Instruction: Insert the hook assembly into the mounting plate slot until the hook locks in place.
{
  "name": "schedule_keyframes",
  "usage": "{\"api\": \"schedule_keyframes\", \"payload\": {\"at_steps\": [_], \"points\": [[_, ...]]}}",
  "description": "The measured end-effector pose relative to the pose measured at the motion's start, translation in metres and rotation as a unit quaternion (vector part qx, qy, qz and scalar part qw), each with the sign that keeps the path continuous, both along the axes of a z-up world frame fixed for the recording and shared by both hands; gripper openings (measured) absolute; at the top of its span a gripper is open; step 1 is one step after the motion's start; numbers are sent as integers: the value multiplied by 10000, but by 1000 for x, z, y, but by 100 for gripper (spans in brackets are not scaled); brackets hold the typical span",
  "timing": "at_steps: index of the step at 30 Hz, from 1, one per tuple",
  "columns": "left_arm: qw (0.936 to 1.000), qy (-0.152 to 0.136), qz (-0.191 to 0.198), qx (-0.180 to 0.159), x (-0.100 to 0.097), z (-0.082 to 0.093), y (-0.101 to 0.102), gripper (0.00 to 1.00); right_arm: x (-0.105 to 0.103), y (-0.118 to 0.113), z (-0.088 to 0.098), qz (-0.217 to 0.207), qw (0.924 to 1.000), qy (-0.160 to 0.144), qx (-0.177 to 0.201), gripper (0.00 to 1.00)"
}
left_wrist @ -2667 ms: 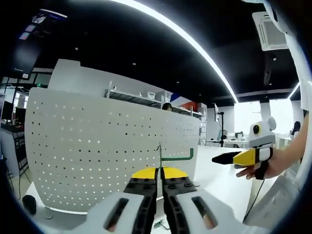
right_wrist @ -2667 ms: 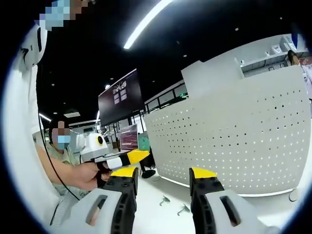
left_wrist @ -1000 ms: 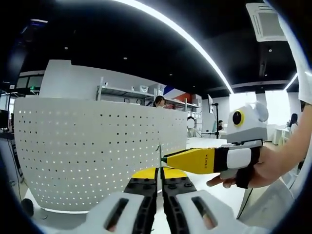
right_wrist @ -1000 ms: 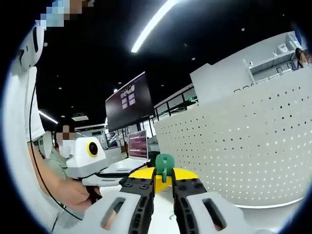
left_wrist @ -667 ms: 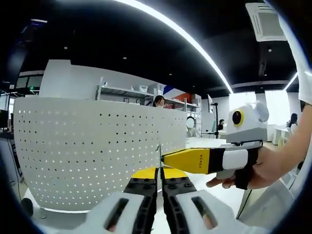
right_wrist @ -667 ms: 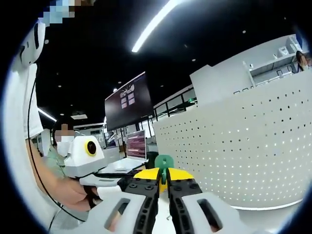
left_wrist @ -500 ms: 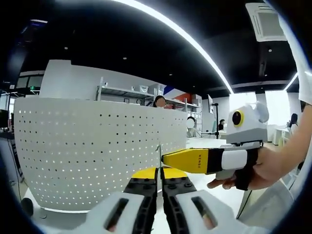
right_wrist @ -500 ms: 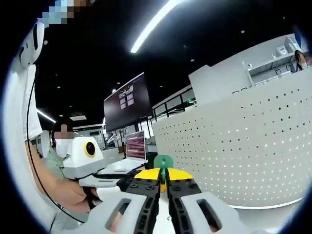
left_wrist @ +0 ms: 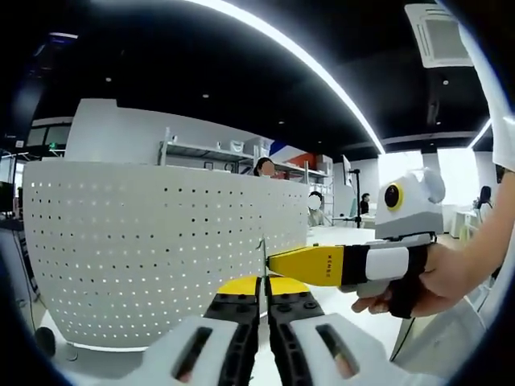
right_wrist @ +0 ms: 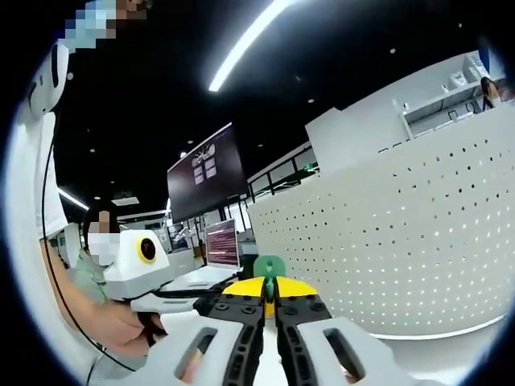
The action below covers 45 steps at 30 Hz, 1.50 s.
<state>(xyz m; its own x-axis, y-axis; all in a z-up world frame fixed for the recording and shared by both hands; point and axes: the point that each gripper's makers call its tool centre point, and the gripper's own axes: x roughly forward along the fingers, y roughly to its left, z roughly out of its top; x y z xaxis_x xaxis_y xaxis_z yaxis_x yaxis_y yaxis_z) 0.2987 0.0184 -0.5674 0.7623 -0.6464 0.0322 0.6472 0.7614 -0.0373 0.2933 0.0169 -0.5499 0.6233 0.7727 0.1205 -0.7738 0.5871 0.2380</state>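
Since 2.7 seconds ago the right gripper (right_wrist: pixel 269 299) has come across from well apart and clamped onto the green hook (right_wrist: pixel 268 267), which the left gripper (left_wrist: pixel 263 283) also pinches by its thin upright metal end. Largest item, the white perforated board (left_wrist: pixel 145 249), stands ahead of both grippers, the hook short of it and not yet inserted. Hook's long axis appears to run crosswise between the grippers; judged next: advance toward the board.

Left hand-held gripper (left_wrist: pixel 263 283) jaws closed, right hand-held gripper (right_wrist: pixel 269 287) closed, level beside it
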Motion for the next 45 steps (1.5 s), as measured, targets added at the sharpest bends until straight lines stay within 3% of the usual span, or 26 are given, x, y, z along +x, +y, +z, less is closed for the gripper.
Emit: {"api": "schedule_keyframes", "payload": {"at_steps": [6, 10, 18, 25, 33, 38, 41, 45], "points": [[9998, -153, 27, 135, 0, 2, 2, 2, -1, 2, 1, 26, 10000, -33, -50, 0], [9999, -101, 21, 47, -1, 2, 4, 3, -1, 4, 1, 60, 10000, -10, -49, 0], [9998, -2, -71, 185, -1, -3, 1, 6, 0, 1, 0, 31, 10000, 53, -57, 0], [9983, 133, -42, 558, 3, -17, 2, 33, 3, -3, 1, -20, 9999, 116, 0, 0], [9986, 62, -15, 524, 5, -17, 2, 61, 2, -3, -1, 8, 9998, 178, 9, 0], [9990, 135, 34, 424, 7, -20, 2, 86, 2, -2, -2, 12, 9997, 230, 32, 1], [9990, 148, 66, 411, 8, -21, 4, 93, 1, -1, -3, 27, 9997, 253, 25, 1], [9989, 178, 108, 427, 8, -23, 6, 92, 2, 0, -3, 27, 9997, 263, 12, 1]]}}
